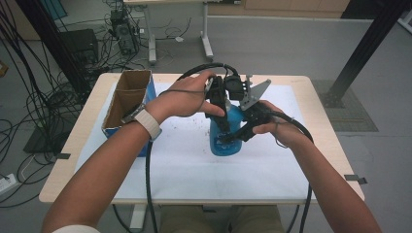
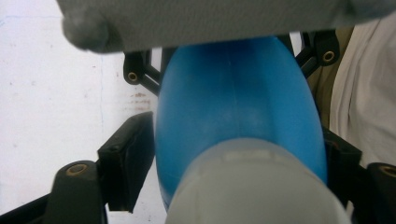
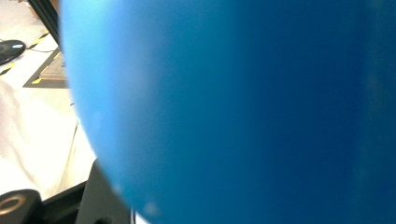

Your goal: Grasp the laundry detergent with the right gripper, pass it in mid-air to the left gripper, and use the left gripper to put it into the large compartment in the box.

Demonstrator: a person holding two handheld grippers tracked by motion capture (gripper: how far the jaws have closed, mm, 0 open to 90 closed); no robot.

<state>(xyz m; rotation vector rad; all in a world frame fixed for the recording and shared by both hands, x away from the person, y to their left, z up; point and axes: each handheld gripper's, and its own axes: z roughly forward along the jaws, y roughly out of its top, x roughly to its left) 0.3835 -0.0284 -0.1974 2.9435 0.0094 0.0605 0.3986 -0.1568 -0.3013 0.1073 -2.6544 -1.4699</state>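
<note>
Claws (image 1: 227, 130) grip blue bottle (image 2: 238, 107)

an open cardboard box (image 1: 127, 99) stands at the white table's (image 1: 272, 170) left edge.

Blue bottle (image 3: 243, 112) against white table cover (image 3: 32, 135)

Both my arms reach in from the bottom and meet in the middle over the worktop. My left hand (image 1: 182, 102) comes from the left, with a watch band on its wrist, and points the left tool (image 1: 221, 121) down. Its two black jaws sit tight on each side of the blue bottle (image 2: 238, 116). My right hand (image 1: 274, 127) comes from the right. The right tool (image 1: 243, 132) is closed on the same bottle, low down.
</note>
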